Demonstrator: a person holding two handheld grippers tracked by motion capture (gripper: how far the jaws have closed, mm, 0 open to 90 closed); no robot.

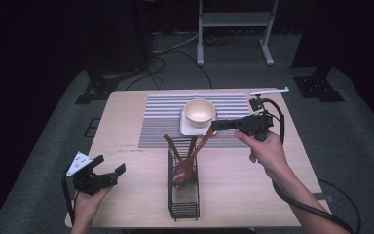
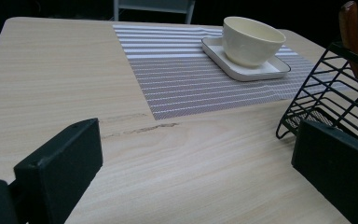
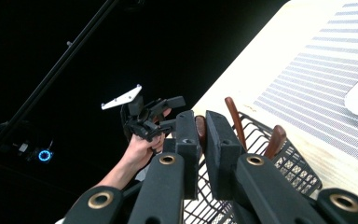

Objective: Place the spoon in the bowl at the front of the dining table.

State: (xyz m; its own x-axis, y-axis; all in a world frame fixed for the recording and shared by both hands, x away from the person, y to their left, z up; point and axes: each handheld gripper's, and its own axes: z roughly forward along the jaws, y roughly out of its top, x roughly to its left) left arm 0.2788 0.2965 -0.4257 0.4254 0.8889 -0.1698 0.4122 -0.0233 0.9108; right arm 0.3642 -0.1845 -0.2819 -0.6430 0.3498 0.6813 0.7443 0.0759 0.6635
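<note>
Nearest the person, left gripper [image 1: 111, 174] sits low at the front left corner of the worktop [image 1: 126, 195], fingers [image 2: 58, 165] wide apart with nothing between them, aimed toward the rack, so it looks parked and waiting rather than working. Just beyond, at centre front, a black wire rack [image 1: 183, 195] stands upright on the worktop, holding brown wooden utensils: a spoon [image 1: 182, 170] with its bowl down in the basket, plus handles leaning out the top. The rack keeps them upright so a handle can be pinched from above. Right gripper [image 1: 215, 125] is up above the rack's far side, held about level and pointing left, fingers [image 3: 221, 149] clamped together on the top end of one long wooden utensil [image 1: 203, 141], a thin brown handle sandwiched between the pads in the right gripper view; likely being drawn out of the rack. Its lower end is down among the others, can't tell whether it's clear of the wire. Farther back, a striped placemat [image 1: 160, 117] carries a white square plate [image 1: 189, 128] with a cream bowl [image 1: 199, 112] on it, empty as far as visible, probably where the utensil goes. Past the worktop edge, dark floor with cables and a white frame
</note>
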